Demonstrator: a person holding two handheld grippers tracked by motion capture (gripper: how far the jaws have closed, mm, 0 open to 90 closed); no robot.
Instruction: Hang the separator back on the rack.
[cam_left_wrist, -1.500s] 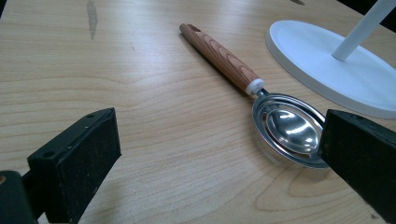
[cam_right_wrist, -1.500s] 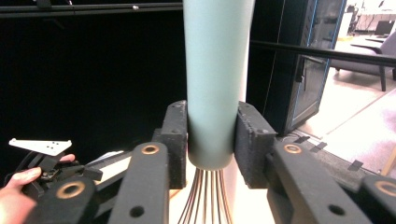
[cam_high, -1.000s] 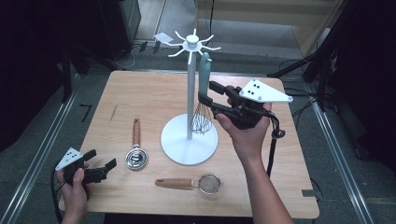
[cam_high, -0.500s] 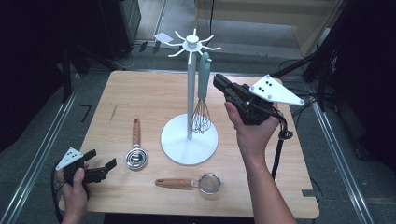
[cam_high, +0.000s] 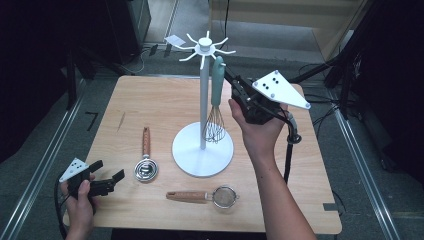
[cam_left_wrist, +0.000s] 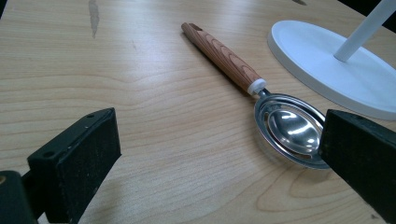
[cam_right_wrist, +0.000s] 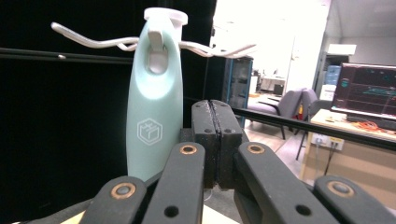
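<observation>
Two tools in use: the right tool (cam_right_wrist: 215, 142), clenched on nothing, sits just beside the hung whisk (cam_right_wrist: 154, 107) on the rack (cam_high: 202, 150). Left tool (cam_left_wrist: 210, 158), released, rests low over the tabletop (cam_left_wrist: 140, 93); its view shows the steel scoop (cam_left_wrist: 289, 128) near one jaw.

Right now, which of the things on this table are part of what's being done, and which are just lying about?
In the job:
whisk, hanging by its mint handle on the white stand
right gripper, shut and empty beside that handle

Lying about:
metal scoop with wooden handle, ahead of the open left gripper
small strainer
</observation>
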